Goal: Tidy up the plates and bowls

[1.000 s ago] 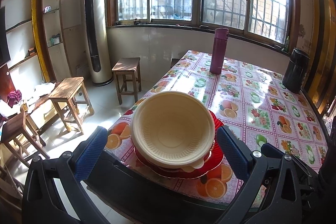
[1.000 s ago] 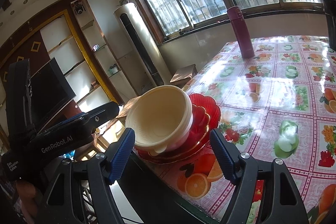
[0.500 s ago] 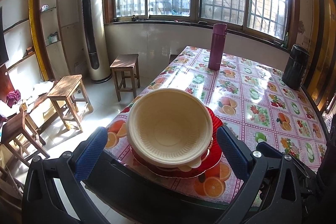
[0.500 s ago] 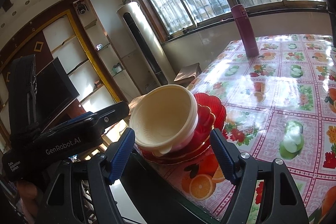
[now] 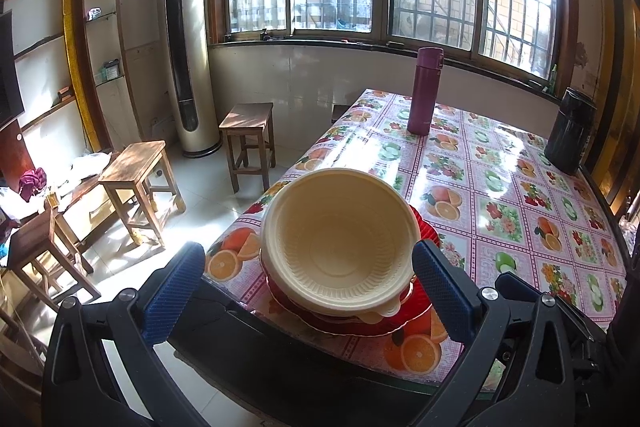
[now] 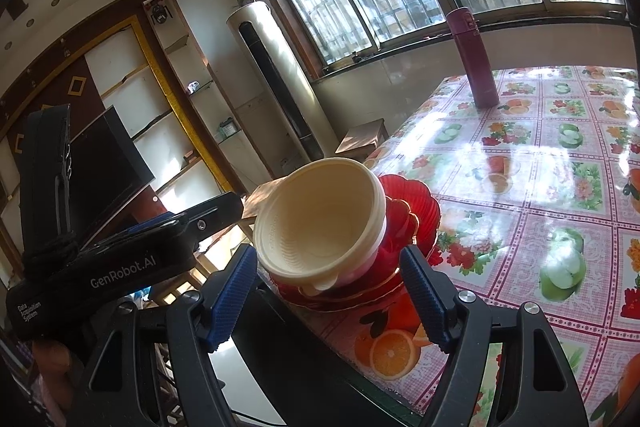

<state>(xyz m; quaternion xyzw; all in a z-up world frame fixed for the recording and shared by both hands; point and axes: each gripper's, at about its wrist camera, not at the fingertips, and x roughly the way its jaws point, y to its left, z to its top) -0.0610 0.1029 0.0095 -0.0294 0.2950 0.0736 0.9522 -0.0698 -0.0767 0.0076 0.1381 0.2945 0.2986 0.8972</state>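
The long table under its glossy fruit-print oilcloth (image 5: 500,187) ran away ahead of both claws, with a tall magenta steel flask (image 5: 426,91) and a black cylindrical jug (image 5: 570,131) standing far ahead near the window end, well apart from the work. Off to the left of the left gripper (image 5: 308,297) stood several wooden stools (image 5: 138,179) on the tiled floor.

Directly ahead of both claws, at the near corner of the table, lay the stack: scalloped red translucent plastic plates (image 6: 416,211) at the bottom, and on them nested cream-coloured ribbed plastic bowls (image 5: 340,239). The bowls sat crooked, mouths up but tipped toward the claws, so their axis leaned back from vertical; a lower bowl's rim peeked out at the near side. The plates lay flat, broad faces up.

The left gripper had its blue-padded fingers (image 5: 172,291) spread wide, clamped on nothing, with the bowls showing between them but beyond the tips. The right gripper (image 6: 328,299) was likewise spread and empty, the stack just ahead of it and slightly to its left.

These bowls looked thin, light and fairly stiff, probably smooth enough to slip; I judged the best hold to be a pinch across the near rim wall, one pad inside and one outside. The plates seemed brittle at their scalloped edges, and the whole pile lay close to the table's edge, so a shove could send it off.
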